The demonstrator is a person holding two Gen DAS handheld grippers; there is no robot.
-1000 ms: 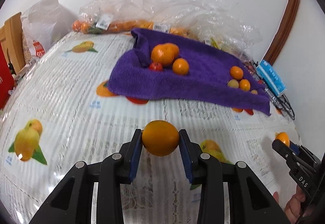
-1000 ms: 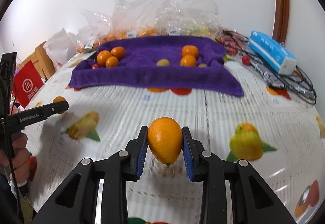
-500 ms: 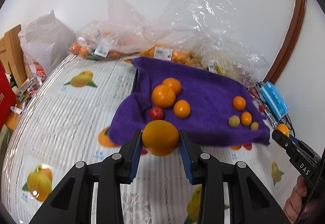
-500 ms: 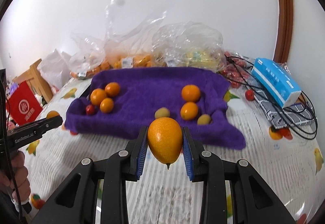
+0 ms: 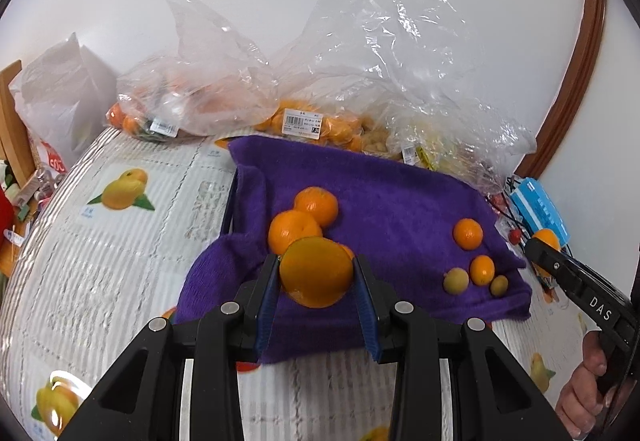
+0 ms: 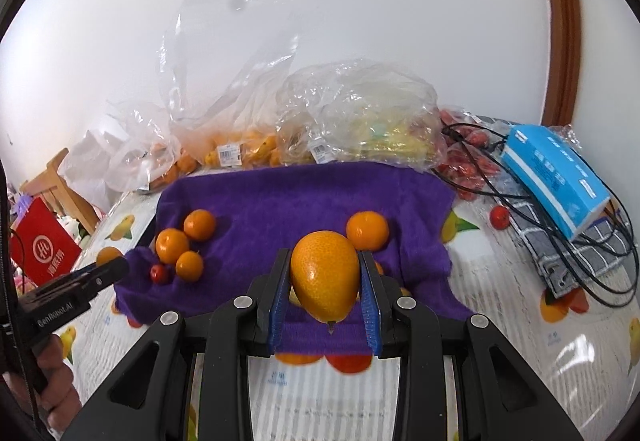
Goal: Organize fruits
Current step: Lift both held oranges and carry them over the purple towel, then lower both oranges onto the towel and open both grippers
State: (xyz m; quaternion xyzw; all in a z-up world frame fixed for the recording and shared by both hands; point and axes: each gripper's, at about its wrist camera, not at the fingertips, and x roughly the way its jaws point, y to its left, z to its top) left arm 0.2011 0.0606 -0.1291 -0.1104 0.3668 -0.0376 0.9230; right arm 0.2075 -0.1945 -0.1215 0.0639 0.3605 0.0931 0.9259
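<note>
Left gripper (image 5: pixel 316 272) clamps a round orange (image 5: pixel 316 273) over the purple towel (image 5: pixel 400 201). Right gripper (image 6: pixel 325 277) pinches an oval orange (image 6: pixel 325 275), tangerines (image 6: pixel 172 245) at ten o'clock.

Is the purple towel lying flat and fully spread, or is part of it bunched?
Partly bunched. The purple towel lies mostly spread, but its left edge is folded up into a ridge, and the near-left corner humps up beside the oranges.
</note>
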